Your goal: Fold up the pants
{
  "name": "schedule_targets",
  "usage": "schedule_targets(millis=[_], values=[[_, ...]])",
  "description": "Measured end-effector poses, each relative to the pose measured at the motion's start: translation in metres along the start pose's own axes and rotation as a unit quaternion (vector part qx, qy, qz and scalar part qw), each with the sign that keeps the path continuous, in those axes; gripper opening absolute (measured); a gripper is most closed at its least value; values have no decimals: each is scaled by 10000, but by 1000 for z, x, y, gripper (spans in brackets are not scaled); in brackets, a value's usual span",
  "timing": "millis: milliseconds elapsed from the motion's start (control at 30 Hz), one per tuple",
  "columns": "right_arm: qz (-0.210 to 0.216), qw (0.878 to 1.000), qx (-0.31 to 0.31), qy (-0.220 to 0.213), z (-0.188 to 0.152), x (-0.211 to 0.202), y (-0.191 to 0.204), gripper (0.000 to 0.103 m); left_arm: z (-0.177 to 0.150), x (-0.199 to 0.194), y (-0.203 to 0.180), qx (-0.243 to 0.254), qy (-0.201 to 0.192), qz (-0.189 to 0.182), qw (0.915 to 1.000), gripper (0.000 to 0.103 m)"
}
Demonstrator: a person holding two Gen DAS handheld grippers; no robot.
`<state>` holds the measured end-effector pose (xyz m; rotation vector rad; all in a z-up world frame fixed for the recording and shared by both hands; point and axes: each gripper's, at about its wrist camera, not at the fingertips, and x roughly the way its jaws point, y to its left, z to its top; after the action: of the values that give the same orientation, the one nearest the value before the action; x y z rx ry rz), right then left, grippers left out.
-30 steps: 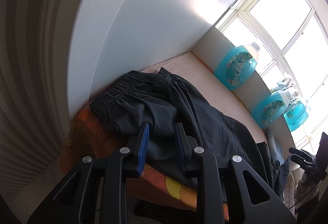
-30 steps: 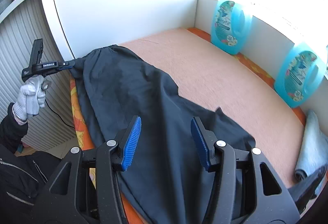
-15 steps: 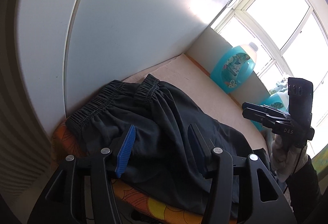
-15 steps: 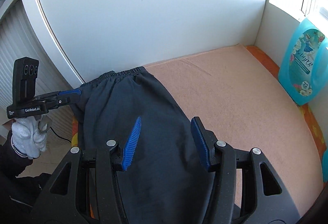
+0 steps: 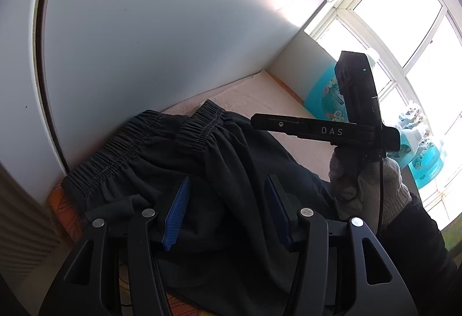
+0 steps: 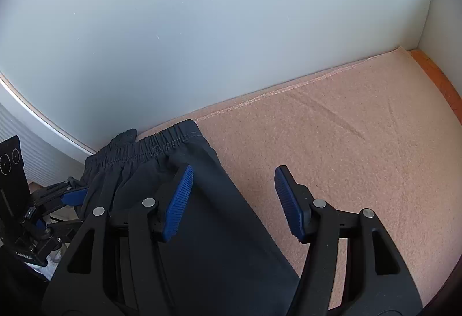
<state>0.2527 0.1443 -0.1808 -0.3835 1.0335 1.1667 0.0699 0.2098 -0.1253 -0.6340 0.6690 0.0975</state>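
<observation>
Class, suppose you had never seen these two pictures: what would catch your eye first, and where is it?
Dark pants lie on the peach blanket, their gathered waistband near the white wall. The open right gripper hovers over their edge. By the window stand turquoise detergent bottles.

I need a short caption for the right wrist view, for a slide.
Open right gripper above dark pants lying on a peach blanket, waistband toward the white wall.

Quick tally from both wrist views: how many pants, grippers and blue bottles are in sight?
Pants: 1
Grippers: 2 (left gripper, right gripper), both open
Blue bottles: 3 (), by the window, partly hidden
Total: 6
</observation>
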Motion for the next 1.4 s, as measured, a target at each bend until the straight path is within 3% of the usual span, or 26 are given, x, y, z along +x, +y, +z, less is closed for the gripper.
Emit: schedule_targets(millis=[133,200,233,300,400,600,800,1067,1400], values=[[265,9995,-61,165,2,15,7,62,-1,1,-1,39,-139,64,9999,48],[285,9993,-172,167,0,19,14,58,-1,1,-3,70,-180,99,9998,34],[313,9992,-204,154,-1,20,17,53,-1,2,-3,71,-190,102,9997,31],[384,9989,-219,170,-4,20,24,11,-2,3,-2,98,-198,95,9997,19],[275,9990,-350,-14,-7,12,37,7,-3,1,-2,137,-249,50,9996,10],[248,9965,-628,-486,-10,-30,74,5,-8,-23,4,-29,-510,-196,9985,7],[377,9919,-1015,-666,2,-47,117,5,-13,-54,9,-118,-764,-260,9967,7],[587,9909,-1141,-411,13,-5,149,5,-20,-83,21,-104,-974,62,9952,7],[283,9945,-956,325,5,69,150,5,-39,-56,43,-337,-462,376,9977,7]])
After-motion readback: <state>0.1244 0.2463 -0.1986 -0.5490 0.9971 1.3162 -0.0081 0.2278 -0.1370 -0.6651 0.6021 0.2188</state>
